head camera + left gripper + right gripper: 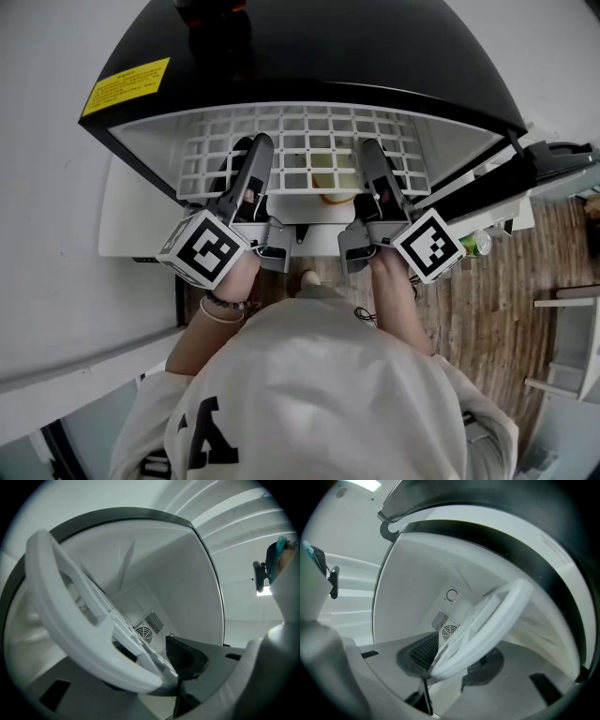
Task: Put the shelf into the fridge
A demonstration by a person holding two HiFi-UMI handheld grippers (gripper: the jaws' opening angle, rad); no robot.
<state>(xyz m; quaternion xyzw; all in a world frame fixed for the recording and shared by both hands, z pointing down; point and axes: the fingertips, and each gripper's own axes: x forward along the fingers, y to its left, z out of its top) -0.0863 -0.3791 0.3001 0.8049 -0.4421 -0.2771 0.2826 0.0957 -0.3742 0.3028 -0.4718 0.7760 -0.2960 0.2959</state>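
Fingers [251, 169] grip shelf [309, 141] edge at fridge [309, 56] mouth

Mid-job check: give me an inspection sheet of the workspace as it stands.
surface: wood floor beside fridge.
job's things: white grid shelf partly inside the open fridge.
clutter: yellowish item under shelf, unidentifiable.
grippers: left gripper and right gripper, fingers clamped on shelf's front rim.
cables: thin dark cord below right gripper.
surroundings: white wall left; yellow label on fridge top.
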